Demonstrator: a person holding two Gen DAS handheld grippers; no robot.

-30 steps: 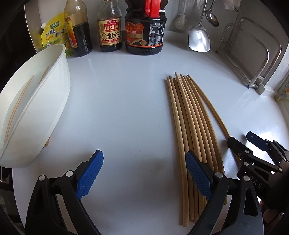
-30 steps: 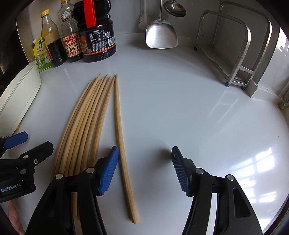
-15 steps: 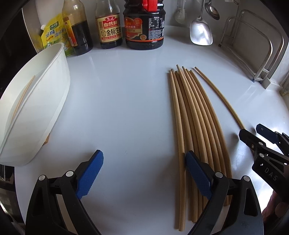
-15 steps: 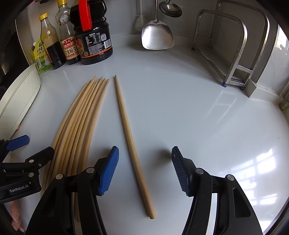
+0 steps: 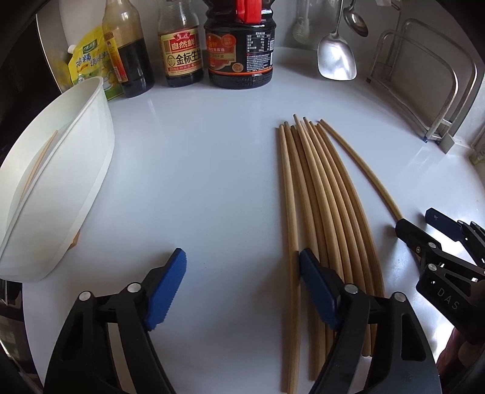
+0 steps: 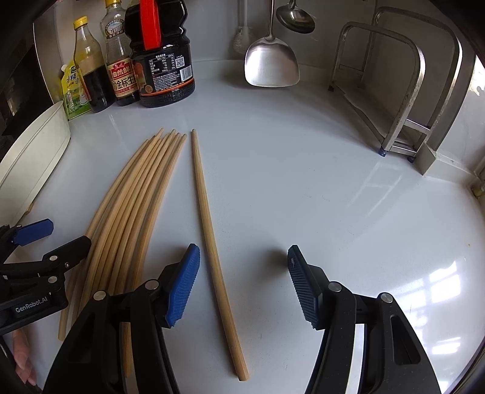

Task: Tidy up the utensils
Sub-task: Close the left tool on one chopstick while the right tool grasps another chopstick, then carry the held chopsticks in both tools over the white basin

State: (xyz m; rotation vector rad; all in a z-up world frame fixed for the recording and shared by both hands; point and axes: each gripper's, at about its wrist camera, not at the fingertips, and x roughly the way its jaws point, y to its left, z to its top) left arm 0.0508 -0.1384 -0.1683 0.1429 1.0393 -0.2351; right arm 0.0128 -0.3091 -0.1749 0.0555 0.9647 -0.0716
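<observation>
Several wooden chopsticks (image 5: 321, 212) lie in a bundle on the white counter (image 5: 197, 181). My left gripper (image 5: 242, 291) hovers over the bundle's left edge with its jaws closing. The leftmost stick lies just inside the right pad (image 5: 316, 291), and nothing is pinched. One chopstick (image 6: 212, 236) lies apart to the right of the bundle (image 6: 130, 212), between the jaws of my open right gripper (image 6: 244, 288) and nearer the left pad. A white tub (image 5: 75, 181) at the left holds a chopstick (image 5: 39, 163). Each wrist view shows the other gripper: the right (image 5: 424, 230), the left (image 6: 51, 239).
Sauce bottles (image 5: 239, 54) and a yellow pouch (image 5: 88, 69) line the back edge. A steel spatula (image 6: 271, 66) and ladle (image 6: 295, 18) hang on the wall. A metal rack (image 6: 403, 100) stands at the back right. The tub (image 6: 36, 151) sits close to the left gripper.
The single chopstick slid right, away from the bundle, and now lies between the right jaws. The left jaws narrowed. The left view shifted slightly.
</observation>
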